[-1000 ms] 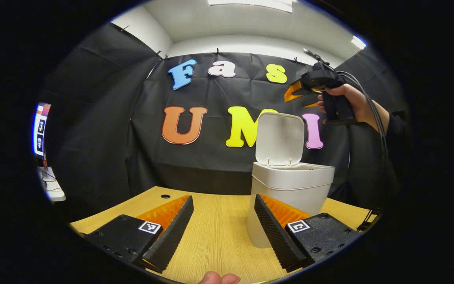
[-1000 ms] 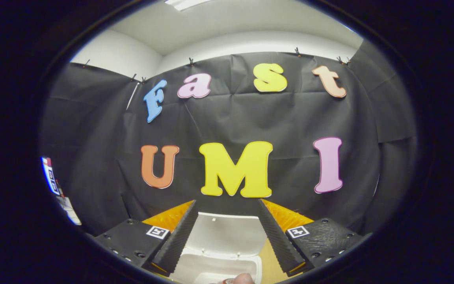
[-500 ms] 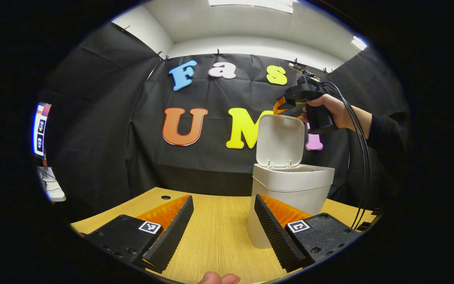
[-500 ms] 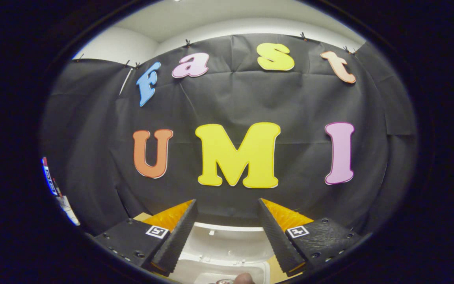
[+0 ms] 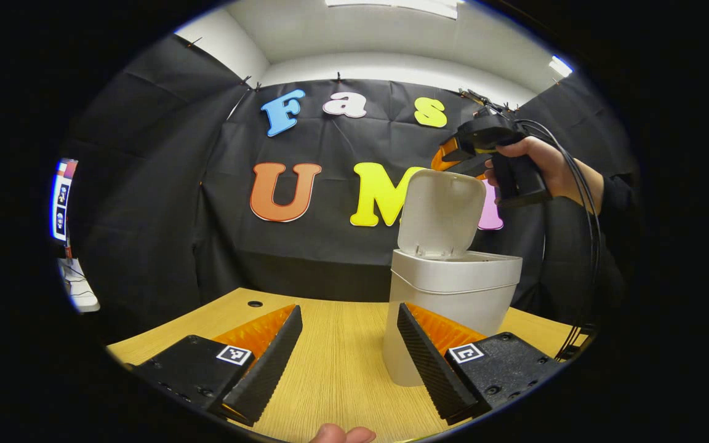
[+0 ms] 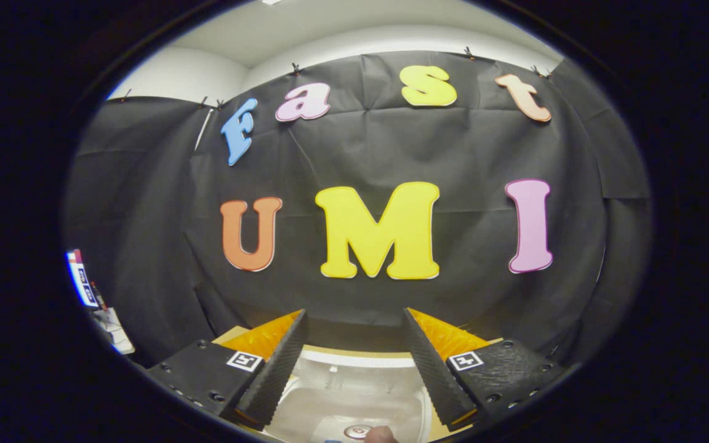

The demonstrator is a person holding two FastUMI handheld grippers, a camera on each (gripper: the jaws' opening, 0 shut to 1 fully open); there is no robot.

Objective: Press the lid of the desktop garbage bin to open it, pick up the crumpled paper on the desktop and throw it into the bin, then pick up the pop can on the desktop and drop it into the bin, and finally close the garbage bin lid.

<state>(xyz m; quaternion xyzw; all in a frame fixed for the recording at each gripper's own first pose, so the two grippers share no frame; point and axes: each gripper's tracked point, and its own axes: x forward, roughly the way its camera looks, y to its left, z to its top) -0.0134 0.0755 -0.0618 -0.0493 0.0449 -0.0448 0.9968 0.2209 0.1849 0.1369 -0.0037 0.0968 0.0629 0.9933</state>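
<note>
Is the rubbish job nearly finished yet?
Nearly, it seems. The white plastic bin's lid stands open, and the left gripper and right gripper hold nothing, so the trash is probably in. The right gripper hovers by the lid's top edge; shutting it is left.

We see a garbage bin (image 5: 453, 295) of smooth, matt, off-white plastic; its lid (image 5: 442, 213) has the same dull plastic finish, with small moulded hinge tabs along its lower edge. The desktop (image 5: 336, 363) is pale wood or wood-look laminate with a fine straight grain and a low sheen. The left gripper (image 5: 349, 357) has fingers (image 5: 268, 363) faced with ribbed, matt pads, backed by ridged plastic, on bodies of matt textured plastic. The right gripper (image 6: 354, 363) shows the same ribbed pads and grainy plastic housings. The booth wall (image 5: 164, 203) is matt, creased cloth.
</note>
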